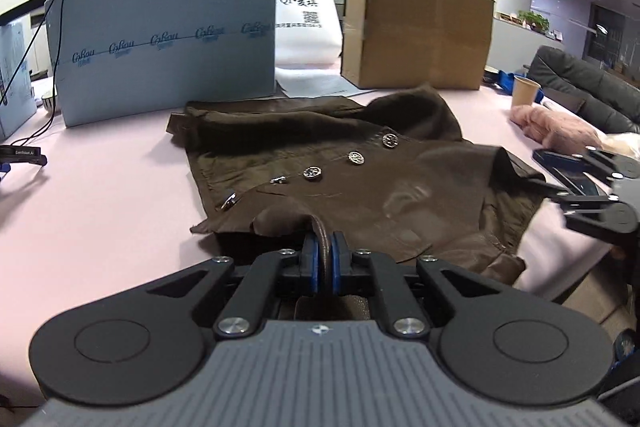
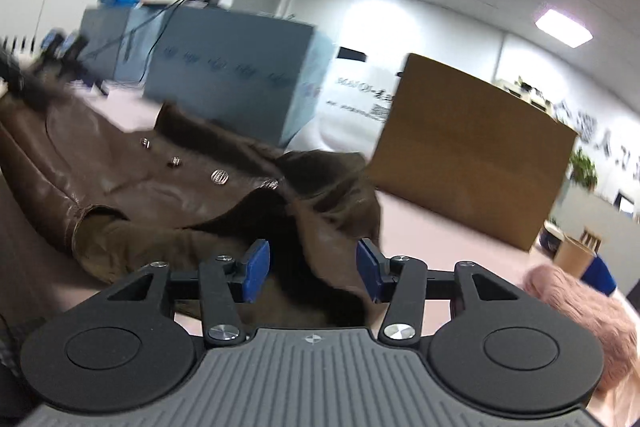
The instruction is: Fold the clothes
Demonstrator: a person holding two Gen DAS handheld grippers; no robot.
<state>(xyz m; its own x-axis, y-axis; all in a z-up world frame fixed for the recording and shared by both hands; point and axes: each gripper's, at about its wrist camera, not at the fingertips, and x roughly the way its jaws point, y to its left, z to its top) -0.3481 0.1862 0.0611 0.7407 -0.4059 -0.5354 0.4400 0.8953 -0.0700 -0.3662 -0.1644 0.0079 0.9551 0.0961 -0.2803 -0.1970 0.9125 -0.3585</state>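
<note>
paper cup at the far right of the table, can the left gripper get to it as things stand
Probably not. The left gripper is shut on the brown jacket, and the right gripper and a pink fluffy garment lie between it and the paper cup.

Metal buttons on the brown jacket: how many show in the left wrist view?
5, in a diagonal row on the brown leather jacket. Folds may hide more.
</note>
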